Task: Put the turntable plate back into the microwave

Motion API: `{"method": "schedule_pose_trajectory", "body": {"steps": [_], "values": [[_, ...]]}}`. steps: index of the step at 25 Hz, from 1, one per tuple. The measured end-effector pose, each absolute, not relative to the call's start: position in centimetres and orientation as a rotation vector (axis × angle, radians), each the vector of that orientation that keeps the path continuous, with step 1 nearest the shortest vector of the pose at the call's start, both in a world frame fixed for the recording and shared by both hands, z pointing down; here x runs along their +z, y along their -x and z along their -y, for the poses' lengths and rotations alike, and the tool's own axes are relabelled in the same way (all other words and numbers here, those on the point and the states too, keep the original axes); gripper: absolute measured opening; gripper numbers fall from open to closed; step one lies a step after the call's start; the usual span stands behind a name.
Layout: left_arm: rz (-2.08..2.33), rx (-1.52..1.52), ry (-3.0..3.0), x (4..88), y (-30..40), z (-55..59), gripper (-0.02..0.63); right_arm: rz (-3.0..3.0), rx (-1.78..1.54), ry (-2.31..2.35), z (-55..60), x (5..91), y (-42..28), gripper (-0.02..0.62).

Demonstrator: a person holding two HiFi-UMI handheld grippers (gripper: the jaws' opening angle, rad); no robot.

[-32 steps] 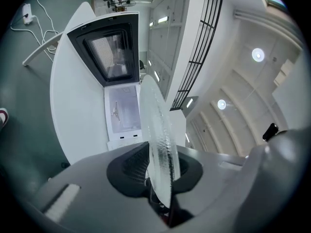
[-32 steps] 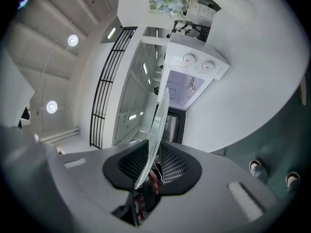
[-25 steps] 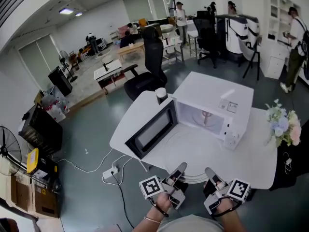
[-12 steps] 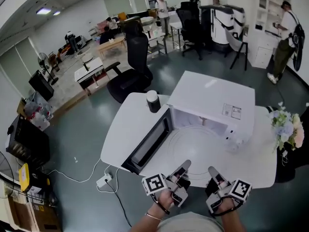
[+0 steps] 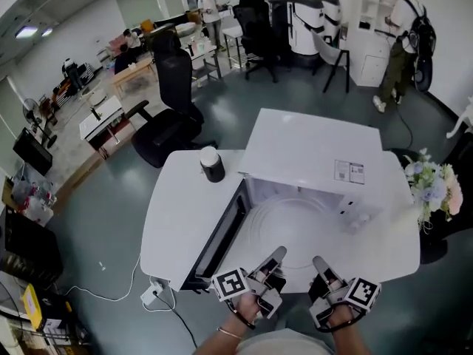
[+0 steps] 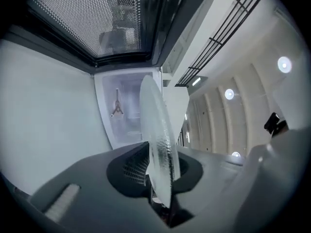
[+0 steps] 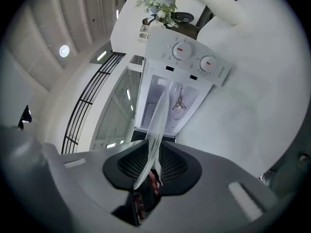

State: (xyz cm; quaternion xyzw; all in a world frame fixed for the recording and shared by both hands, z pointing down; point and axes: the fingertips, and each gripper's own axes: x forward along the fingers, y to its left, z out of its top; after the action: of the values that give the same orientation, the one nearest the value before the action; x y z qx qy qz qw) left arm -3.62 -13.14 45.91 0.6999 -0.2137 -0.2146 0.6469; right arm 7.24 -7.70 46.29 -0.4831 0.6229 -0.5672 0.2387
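Observation:
The clear glass turntable plate (image 5: 293, 226) is held level between both grippers, its far edge at the mouth of the white microwave (image 5: 314, 148). The microwave door (image 5: 216, 237) hangs open to the left. My left gripper (image 5: 275, 258) is shut on the plate's near left rim, my right gripper (image 5: 319, 263) on the near right rim. In the left gripper view the plate (image 6: 158, 140) shows edge-on between the jaws of the left gripper (image 6: 163, 188), with the rotor coupling (image 6: 116, 106) in the cavity beyond. The right gripper view shows the plate (image 7: 156, 124) clamped in the right gripper (image 7: 148, 171).
A black cup with a white lid (image 5: 211, 163) stands on the white table (image 5: 171, 209) left of the microwave. A flower bunch (image 5: 432, 187) sits at the table's right end. The control panel with two dials (image 7: 190, 57) is right of the cavity. A black office chair (image 5: 166, 120) stands behind.
Both grippers have carried the plate forward toward the microwave opening. The view has closed in, so the microwave and its open door look nearer.

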Motion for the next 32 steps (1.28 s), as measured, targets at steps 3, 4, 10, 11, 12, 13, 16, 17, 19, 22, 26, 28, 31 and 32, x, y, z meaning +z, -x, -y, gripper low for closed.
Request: {"method": "schedule_pose_trajectory", "body": {"steps": [3,4,10,11,12,13,16,17,19,22,26,28,31,32], "values": [[0.475,-0.488,-1.570,46.5,3.4,13.6,0.044,-1.720,-1.551,1.335,8.1,46.7,-7.4,0.077],[0.476,-0.483,-1.569,46.9,3.4,13.7,0.044,-1.728,-1.553,1.325,8.3,46.9,-7.5,0.077],[0.481,-0.489,-1.563,47.8,2.4,14.8,0.043,-1.742,-1.550,1.173,9.6,47.4,-8.2,0.072],[0.482,-0.493,-1.559,48.0,2.3,14.8,0.042,-1.744,-1.553,1.159,9.6,47.7,-8.3,0.072],[0.484,-0.496,-1.560,48.1,2.2,15.0,0.041,-1.740,-1.560,1.146,9.8,47.9,-8.5,0.070],[0.485,-0.499,-1.563,48.1,2.1,15.2,0.041,-1.731,-1.569,1.133,10.0,48.1,-8.6,0.069],[0.482,-0.506,-1.569,48.3,1.8,15.4,0.040,-1.691,-1.601,1.091,10.3,48.5,-8.7,0.063],[0.478,-0.510,-1.570,48.4,1.7,15.4,0.040,-1.674,-1.611,1.078,10.2,48.7,-8.7,0.061],[0.461,-0.526,-1.568,48.4,1.7,15.5,0.038,-1.641,-1.616,1.051,10.2,48.9,-8.6,0.057],[0.444,-0.554,-1.571,48.4,1.7,15.7,0.035,-1.620,-1.596,1.039,10.5,49.1,-8.8,0.055],[0.435,-0.562,-1.576,48.5,1.4,15.8,0.035,-1.607,-1.595,1.018,11.1,49.4,-9.0,0.058],[0.420,-0.552,-1.587,48.5,1.0,15.5,0.035,-1.629,-1.594,1.011,11.6,49.4,-8.7,0.058],[0.397,-0.507,-1.616,48.8,0.1,14.8,0.035,-1.644,-1.605,1.013,12.3,49.6,-8.2,0.055],[0.392,-0.497,-1.615,49.0,-0.2,14.7,0.035,-1.628,-1.606,1.007,12.4,49.7,-8.2,0.052]]}}
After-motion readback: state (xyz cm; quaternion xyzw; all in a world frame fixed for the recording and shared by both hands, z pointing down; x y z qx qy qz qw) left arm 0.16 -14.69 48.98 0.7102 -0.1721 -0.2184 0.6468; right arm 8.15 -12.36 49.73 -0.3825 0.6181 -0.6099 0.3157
